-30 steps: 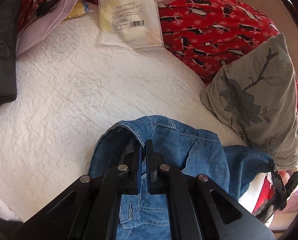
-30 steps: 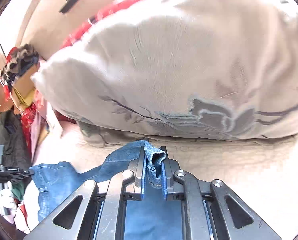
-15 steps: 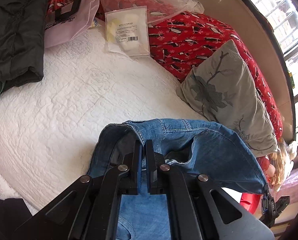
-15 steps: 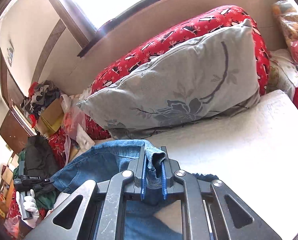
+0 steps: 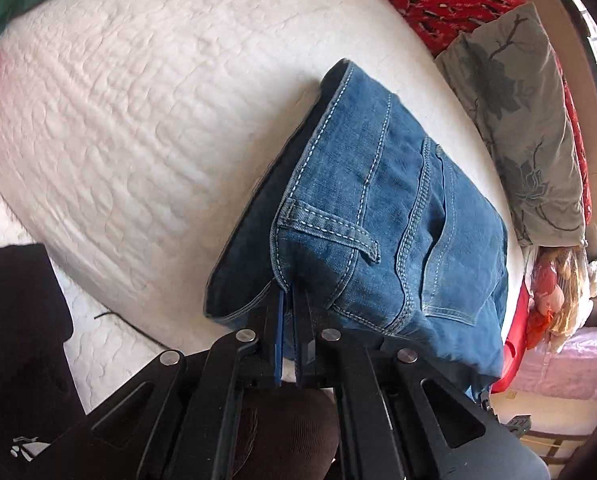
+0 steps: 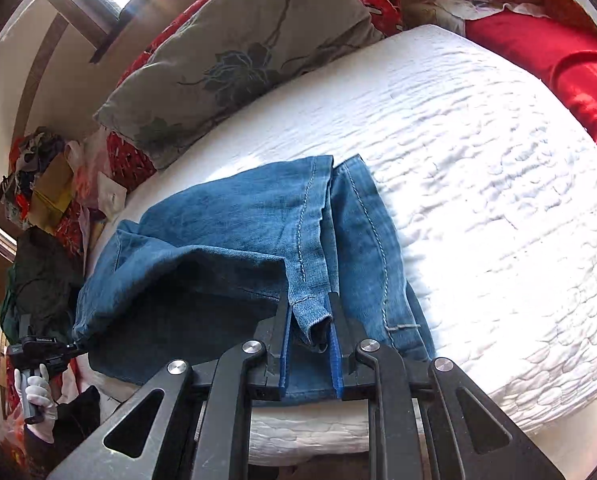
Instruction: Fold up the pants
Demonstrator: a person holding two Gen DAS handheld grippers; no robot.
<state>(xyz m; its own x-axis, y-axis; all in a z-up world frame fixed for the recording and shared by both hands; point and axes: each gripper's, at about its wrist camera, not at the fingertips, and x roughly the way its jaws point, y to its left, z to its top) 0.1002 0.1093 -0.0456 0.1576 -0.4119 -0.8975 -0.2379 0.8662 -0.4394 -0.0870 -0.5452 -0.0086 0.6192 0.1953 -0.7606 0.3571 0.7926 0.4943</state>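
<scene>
You are laying the folded blue denim pants (image 5: 382,216) on the white quilted bedspread (image 5: 138,120), just beside the grey floral cushion (image 6: 234,52). Your left gripper (image 5: 288,300) is pinching the waistband corner by the belt loop, jaws nearly together. Your right gripper (image 6: 310,320) is opening, its blue pads (image 6: 335,356) standing apart from the leg hem still lying between them. Your white-gloved left hand (image 6: 34,396) is showing at the far edge.

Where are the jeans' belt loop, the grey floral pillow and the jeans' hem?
belt loop (image 5: 330,227), left wrist view, its stitched middle.
grey floral pillow (image 6: 234,52), right wrist view, flower print.
jeans' hem (image 6: 312,322), right wrist view, bunched edge.
</scene>
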